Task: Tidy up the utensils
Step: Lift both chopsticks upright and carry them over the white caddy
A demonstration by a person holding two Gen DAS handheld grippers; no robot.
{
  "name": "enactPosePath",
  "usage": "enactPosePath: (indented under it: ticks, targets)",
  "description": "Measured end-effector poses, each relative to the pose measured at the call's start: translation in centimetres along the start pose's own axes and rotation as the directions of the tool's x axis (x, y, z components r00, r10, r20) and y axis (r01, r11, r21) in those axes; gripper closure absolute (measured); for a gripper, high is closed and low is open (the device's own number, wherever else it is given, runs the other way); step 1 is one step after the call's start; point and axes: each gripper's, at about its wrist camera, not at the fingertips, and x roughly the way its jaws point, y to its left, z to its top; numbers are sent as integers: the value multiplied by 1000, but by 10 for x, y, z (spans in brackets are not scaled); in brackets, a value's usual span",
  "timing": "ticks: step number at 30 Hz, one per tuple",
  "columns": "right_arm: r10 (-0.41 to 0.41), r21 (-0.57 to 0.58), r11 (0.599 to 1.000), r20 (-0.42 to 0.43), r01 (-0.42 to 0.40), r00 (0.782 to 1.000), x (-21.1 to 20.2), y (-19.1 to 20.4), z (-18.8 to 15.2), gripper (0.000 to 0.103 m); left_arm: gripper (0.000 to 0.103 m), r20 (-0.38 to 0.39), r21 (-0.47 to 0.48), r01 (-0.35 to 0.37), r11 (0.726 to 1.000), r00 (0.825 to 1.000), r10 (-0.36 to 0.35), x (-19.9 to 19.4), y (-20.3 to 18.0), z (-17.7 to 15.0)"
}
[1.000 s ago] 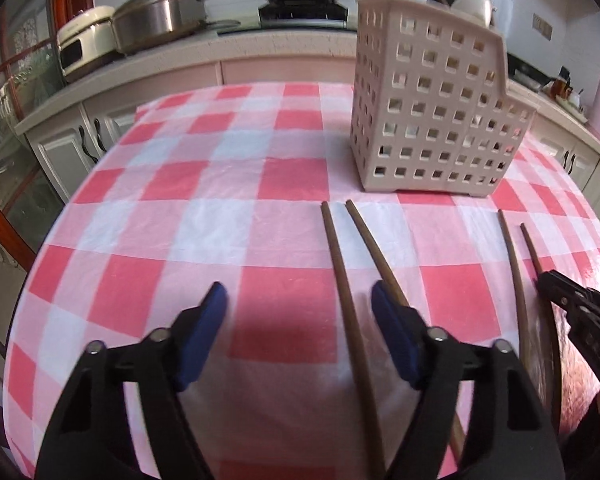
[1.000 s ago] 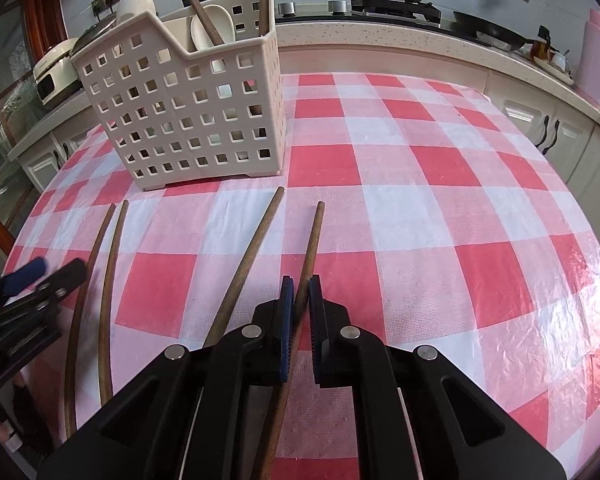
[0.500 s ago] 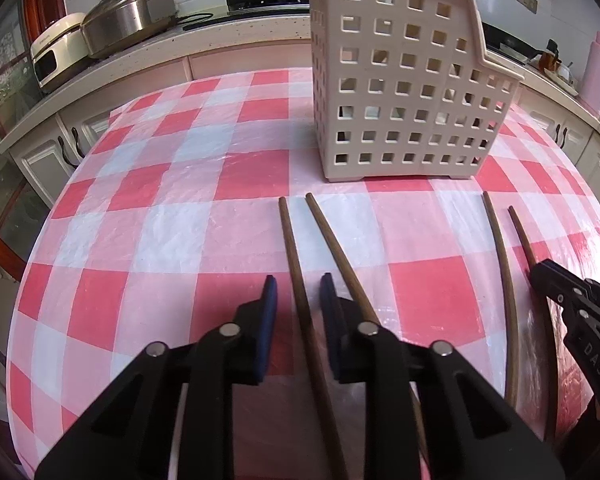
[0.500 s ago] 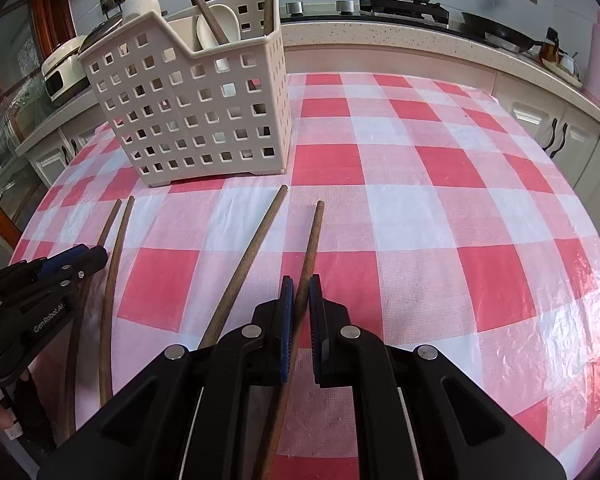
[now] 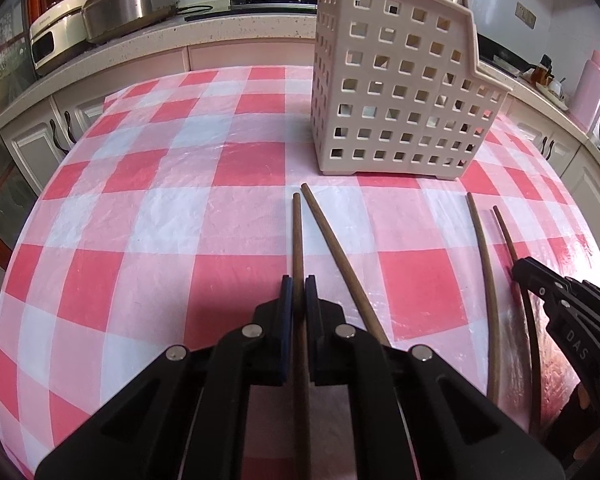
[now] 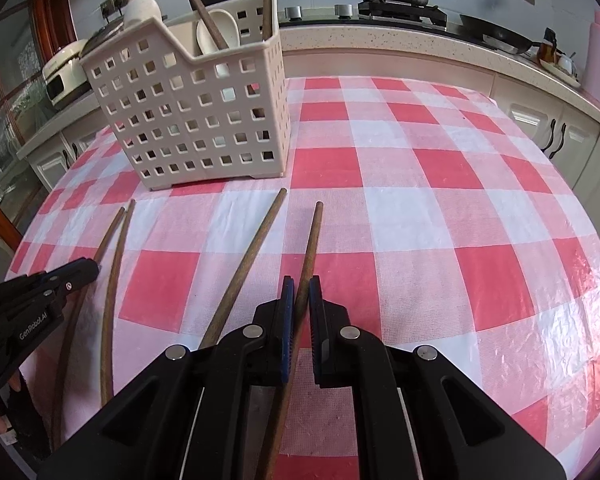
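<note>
Since the earlier frames, the left gripper had just been closing, its blue pads coming from wide apart to clamp a wooden chopstick lying on the red-and-white checked tablecloth, with a second chopstick just beside it angling off to the right. Meanwhile the right gripper was clenched on another chopstick (its neighbour lay loose just to the left), both pairs lying in front of the perforated beige utensil basket. Seen from the right wrist, the left gripper's body read "GenRobot.AI"; from the left wrist, the right gripper's body showed the letters "DAS".
</note>
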Motion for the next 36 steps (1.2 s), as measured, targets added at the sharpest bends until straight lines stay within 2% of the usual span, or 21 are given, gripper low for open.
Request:
enactPosePath:
  ticks: [6, 12, 18, 25, 36]
  targets:
    - [7, 1, 1000, 42, -7, 999, -12, -1, -1, 96, 97, 50, -3, 6, 1000, 999, -6, -21, -1, 1]
    - [27, 0, 1000, 124, -27, 992, -39, -2, 5, 96, 97, 142, 5, 4, 1000, 990, -5, -54, -2, 3]
    - [49, -37, 998, 236, -41, 971, -77, 3, 11, 97, 97, 247, 18, 5, 1000, 969, -9, -86, -5, -1]
    - [80, -61, 996, 329, -64, 941, -113, 9, 15, 97, 97, 324, 9, 27, 1000, 946, -28, -115, 1, -7]
    - [95, -105, 993, 402, -57, 911, -150, 24, 13, 97, 97, 440, 6, 27, 1000, 898, -27, -160, 9, -14]
